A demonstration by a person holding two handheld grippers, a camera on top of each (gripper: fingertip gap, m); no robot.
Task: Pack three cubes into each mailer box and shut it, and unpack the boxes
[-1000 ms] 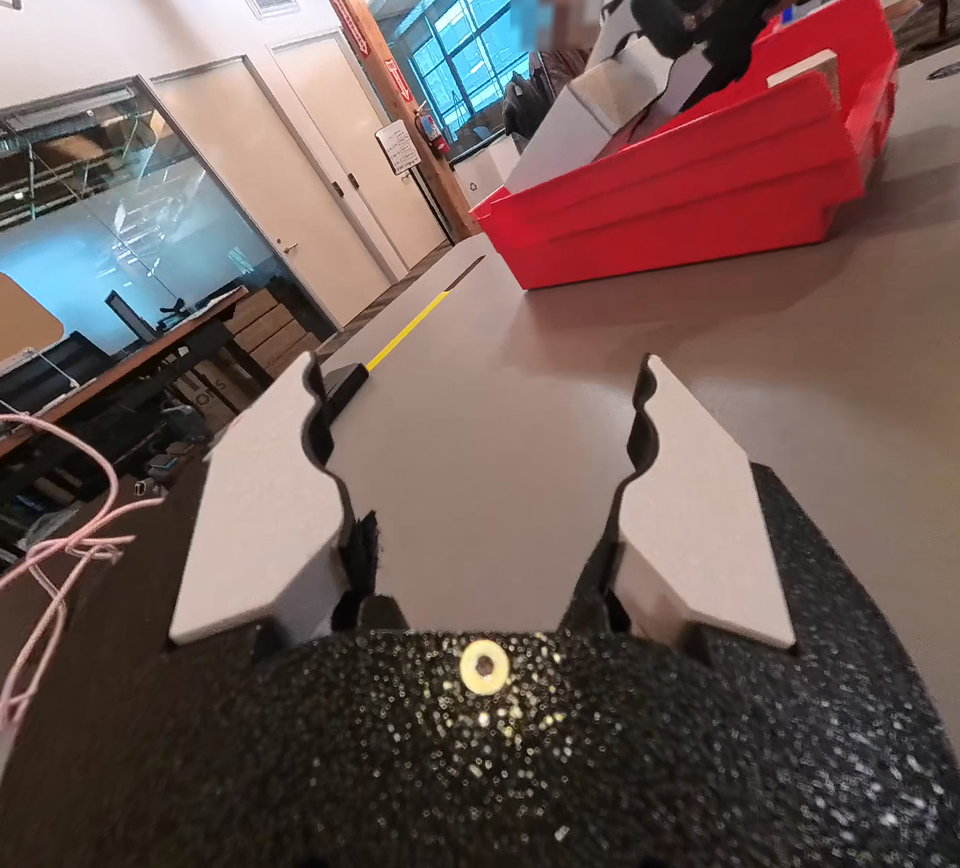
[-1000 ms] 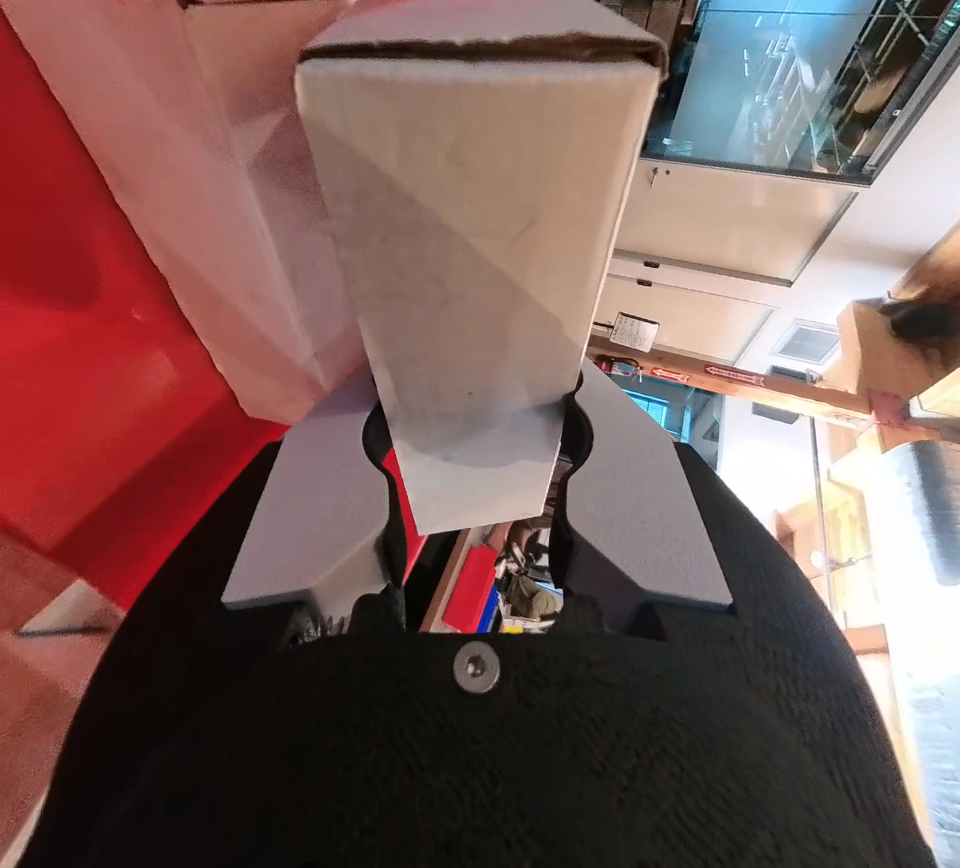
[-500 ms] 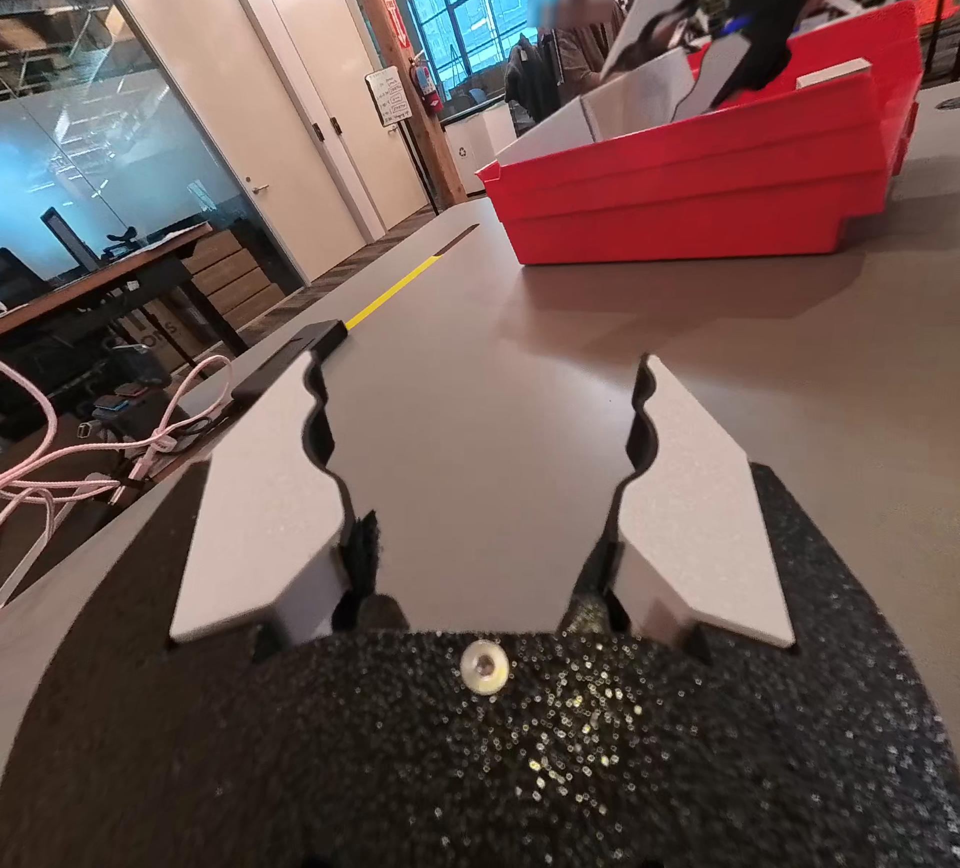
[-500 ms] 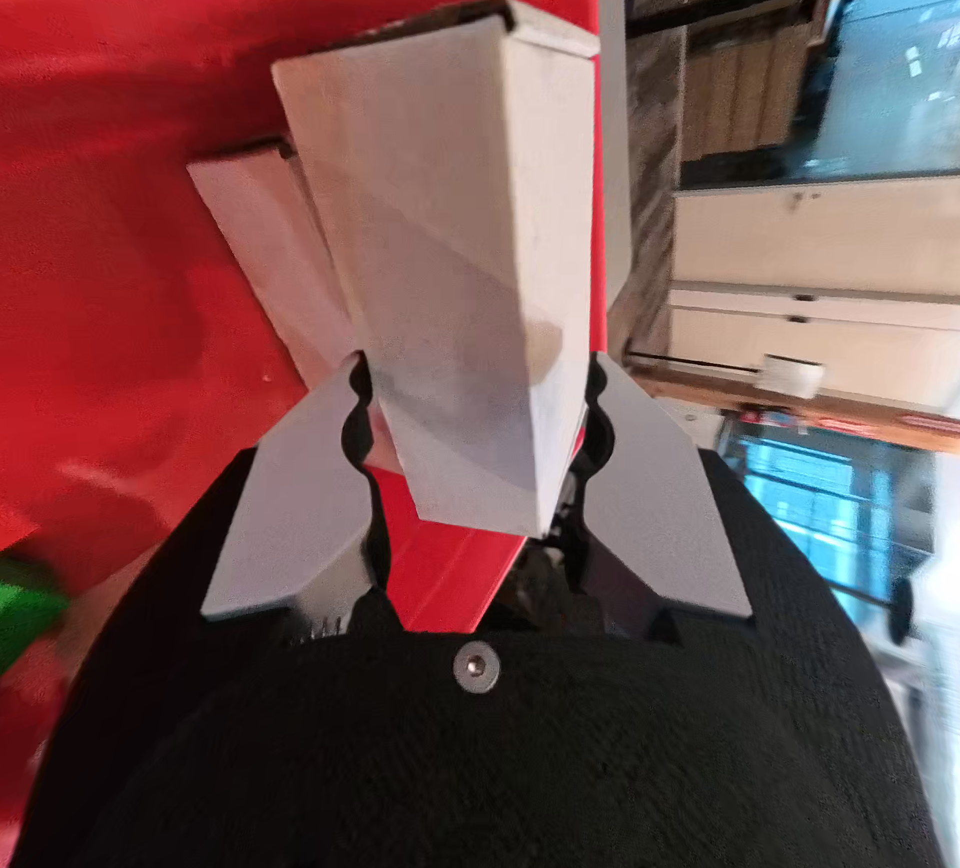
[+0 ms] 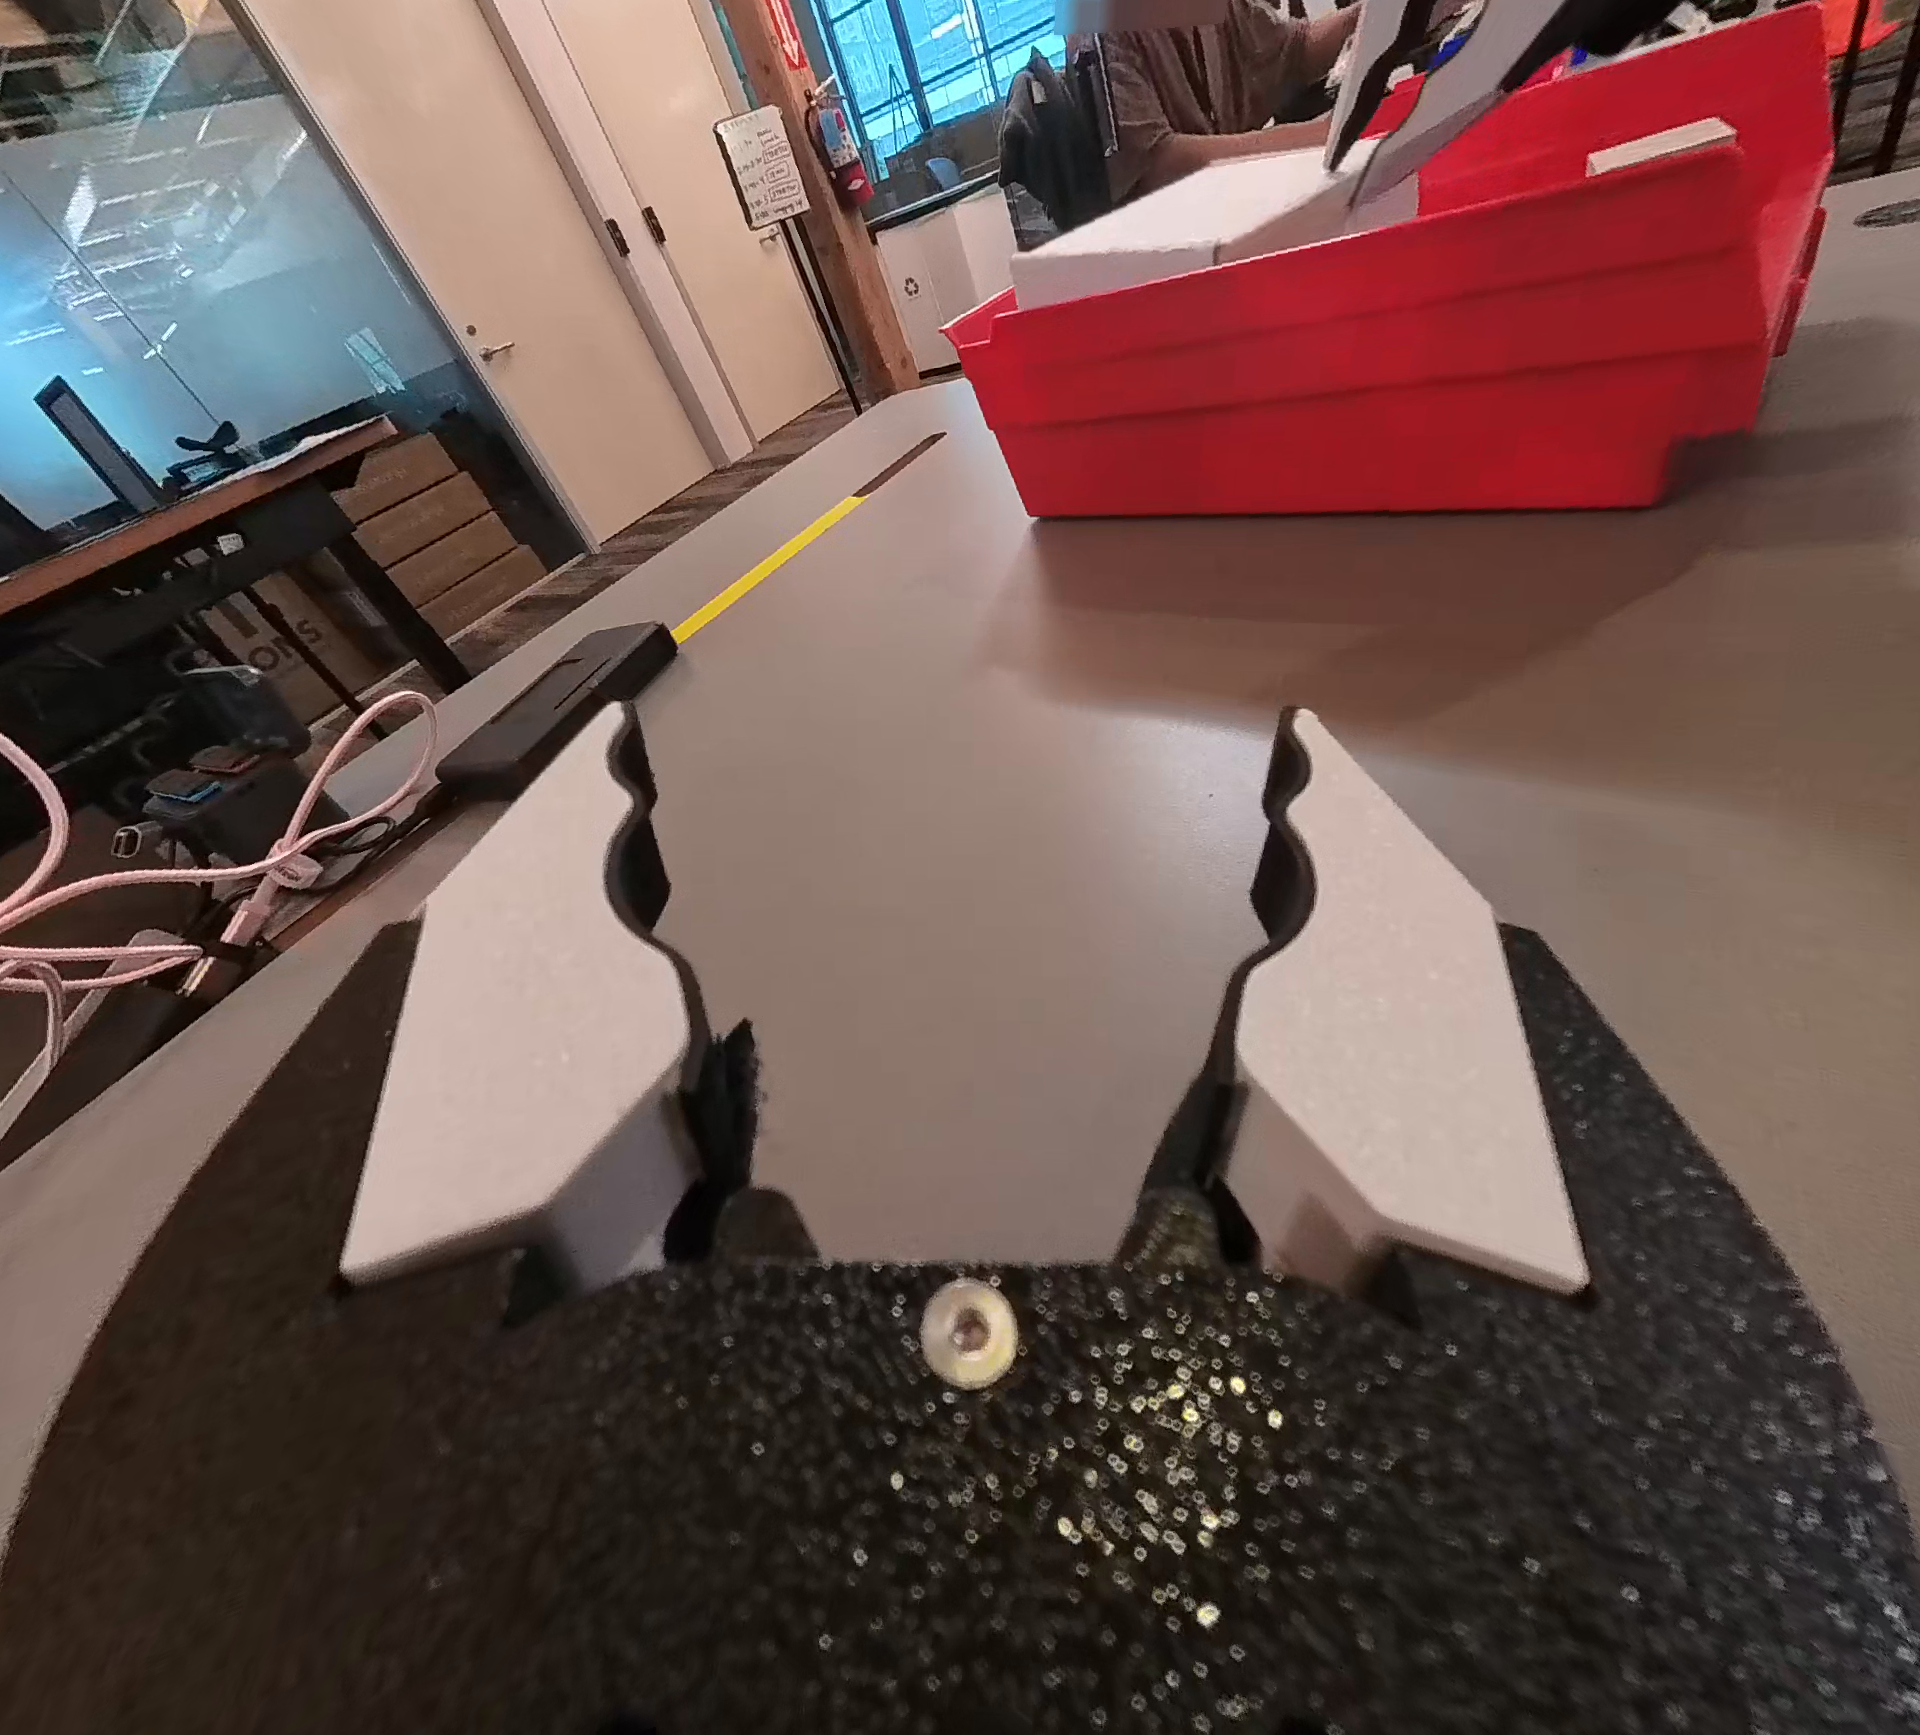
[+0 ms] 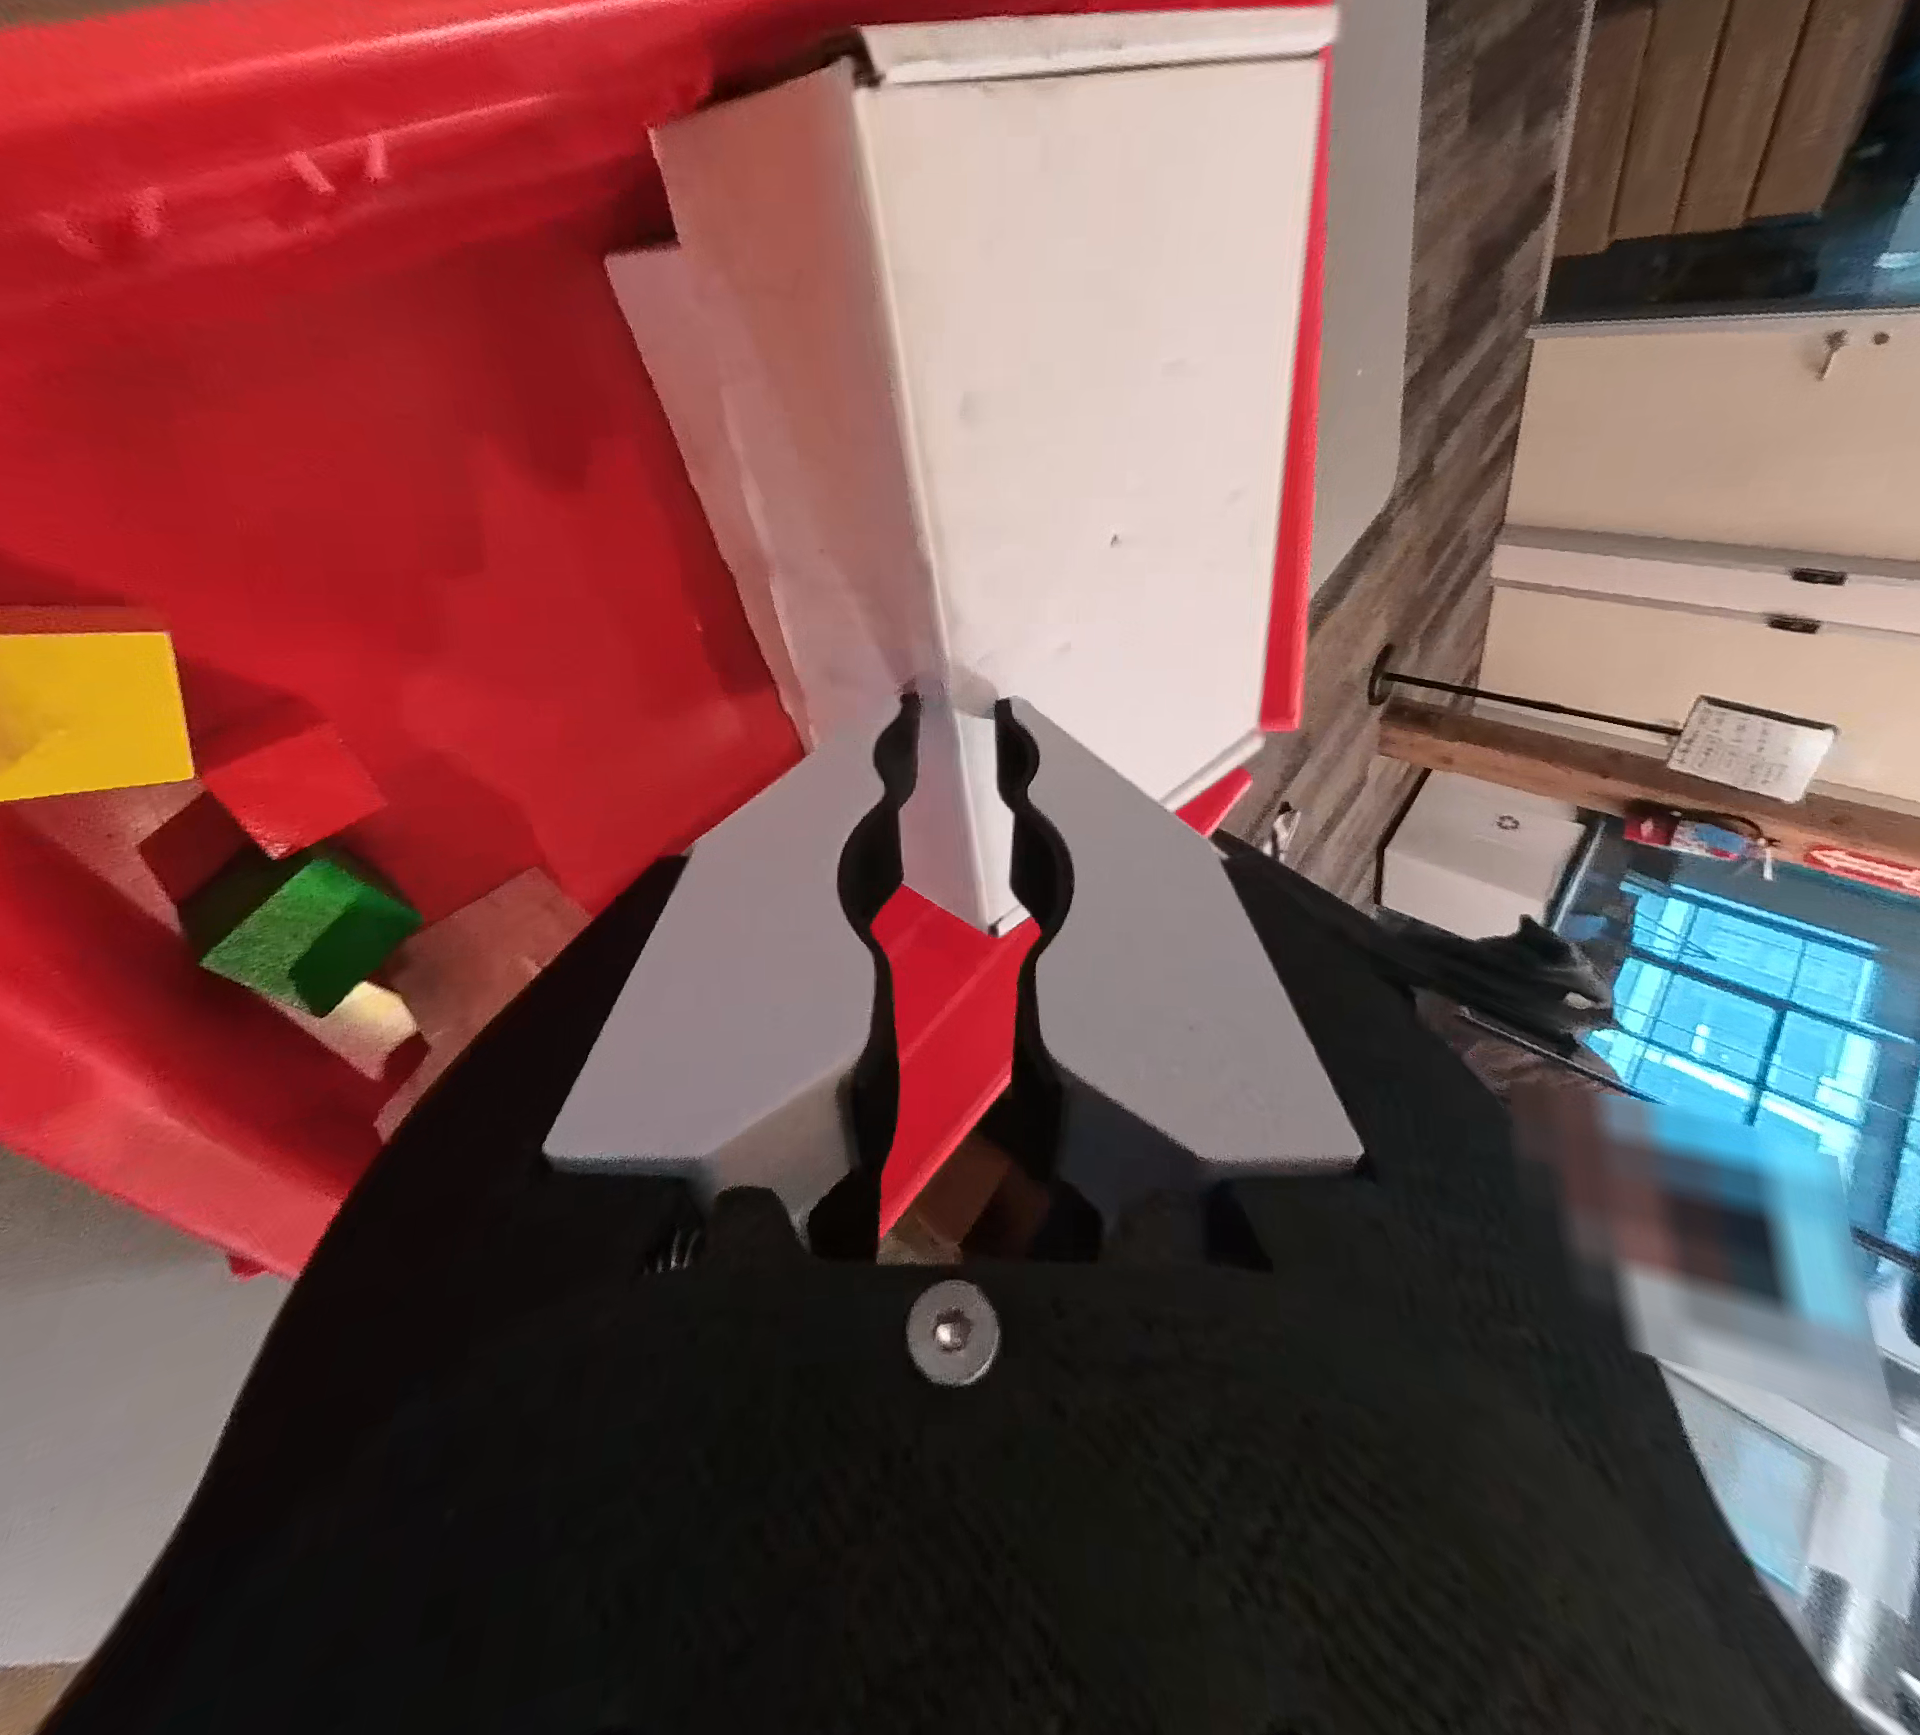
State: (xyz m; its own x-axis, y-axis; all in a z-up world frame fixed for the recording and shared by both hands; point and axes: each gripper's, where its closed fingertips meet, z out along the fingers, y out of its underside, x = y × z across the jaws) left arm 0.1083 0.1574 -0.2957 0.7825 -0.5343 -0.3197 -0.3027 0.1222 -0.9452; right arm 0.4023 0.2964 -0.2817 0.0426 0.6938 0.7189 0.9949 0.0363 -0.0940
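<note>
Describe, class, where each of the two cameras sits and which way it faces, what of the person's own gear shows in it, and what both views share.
Left wrist view: sits low over the grey table, looking along it; its own left gripper is open and empty.
Right wrist view: sits above the red bin, rolled sideways, looking down; its own right gripper is pinching a flap of the white mailer box.
Shared: the red bin, the mailer box and the right gripper also show in the left view.
</note>
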